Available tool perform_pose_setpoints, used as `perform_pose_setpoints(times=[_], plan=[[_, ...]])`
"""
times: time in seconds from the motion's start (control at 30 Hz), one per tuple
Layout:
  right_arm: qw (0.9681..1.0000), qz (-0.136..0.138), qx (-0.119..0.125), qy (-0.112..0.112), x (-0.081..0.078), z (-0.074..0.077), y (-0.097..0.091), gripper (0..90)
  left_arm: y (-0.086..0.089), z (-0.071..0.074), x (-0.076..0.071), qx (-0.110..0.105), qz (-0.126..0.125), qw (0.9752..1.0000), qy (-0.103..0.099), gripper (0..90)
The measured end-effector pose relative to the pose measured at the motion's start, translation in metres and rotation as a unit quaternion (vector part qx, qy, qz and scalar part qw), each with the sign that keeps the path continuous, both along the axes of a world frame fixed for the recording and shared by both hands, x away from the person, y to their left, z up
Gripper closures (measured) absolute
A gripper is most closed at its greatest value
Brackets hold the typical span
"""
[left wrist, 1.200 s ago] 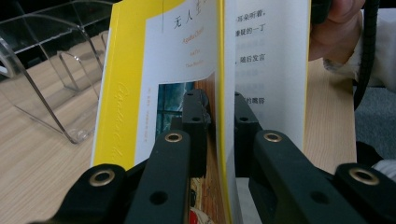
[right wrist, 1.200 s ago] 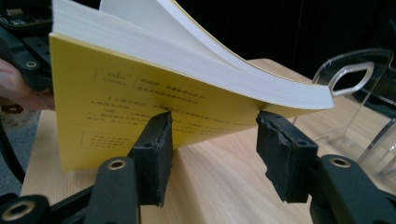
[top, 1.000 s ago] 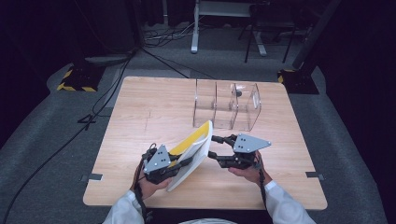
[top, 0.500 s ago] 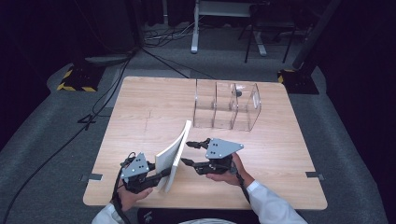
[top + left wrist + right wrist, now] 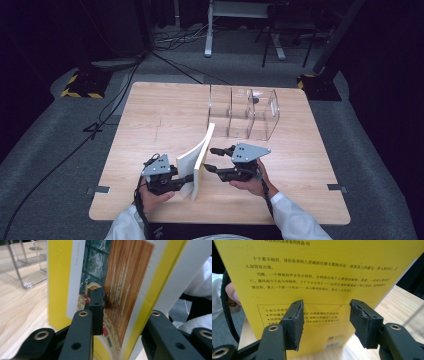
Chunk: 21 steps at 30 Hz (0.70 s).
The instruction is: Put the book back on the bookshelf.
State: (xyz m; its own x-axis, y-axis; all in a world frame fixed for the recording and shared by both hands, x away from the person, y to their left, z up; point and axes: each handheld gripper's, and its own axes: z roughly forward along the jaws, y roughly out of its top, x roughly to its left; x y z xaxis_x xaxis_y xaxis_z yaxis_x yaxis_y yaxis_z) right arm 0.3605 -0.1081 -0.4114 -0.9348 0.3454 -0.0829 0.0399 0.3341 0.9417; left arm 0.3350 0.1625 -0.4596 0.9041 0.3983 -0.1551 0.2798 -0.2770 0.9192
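Your left gripper clamps the yellow book upright on the table, well short of the clear organizer, while your right gripper faces it, jaws apart and empty; slotting it in remains.

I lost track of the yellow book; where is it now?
In the high view the book stands on edge near the table's front edge, clamped by the left tongs, with the right tongs open beside it.
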Motion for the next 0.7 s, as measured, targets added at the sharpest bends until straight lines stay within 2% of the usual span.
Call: perform_pose_setpoints(times=[0.1, 0.2, 0.23, 0.33, 0.5, 0.53, 0.63, 0.7], plan=[[0.9999, -0.01, 0.004, 0.0, 0.002, 0.0, -0.013, 45.3, -0.017, 0.0, 0.008, 0.0, -0.016, 0.9999, -0.004, 73.6], [0.9998, -0.021, 0.007, -0.003, 0.001, 0.0, -0.021, 45.4, -0.026, 0.002, 0.01, 0.006, -0.018, 0.9998, -0.007, 73.2], [0.9996, -0.027, 0.005, -0.005, 0.0, 0.0, -0.031, 45.2, -0.032, 0.003, 0.011, 0.012, -0.021, 0.9996, -0.012, 72.9], [0.9994, -0.033, 0.012, -0.003, -0.004, -0.003, -0.041, 44.7, -0.041, 0.003, 0.011, 0.019, -0.024, 0.9994, -0.017, 69.9], [0.9989, -0.043, -0.001, -0.018, -0.009, -0.007, -0.045, 43.2, -0.04, 0.007, 0.005, 0.029, -0.018, 0.9991, -0.024, 60.2], [0.9989, -0.043, -0.002, -0.016, -0.009, -0.008, -0.046, 43.0, -0.038, 0.007, 0.004, 0.03, -0.02, 0.999, -0.027, 56.1], [0.999, -0.043, -0.003, -0.014, -0.01, -0.01, -0.045, 42.5, -0.036, 0.008, -0.001, 0.043, -0.023, 0.9981, -0.036, 55.1], [0.9989, -0.043, -0.008, -0.015, -0.011, -0.013, -0.043, 42.0, -0.034, 0.009, -0.007, 0.051, -0.021, 0.9977, -0.039, 47.9]])
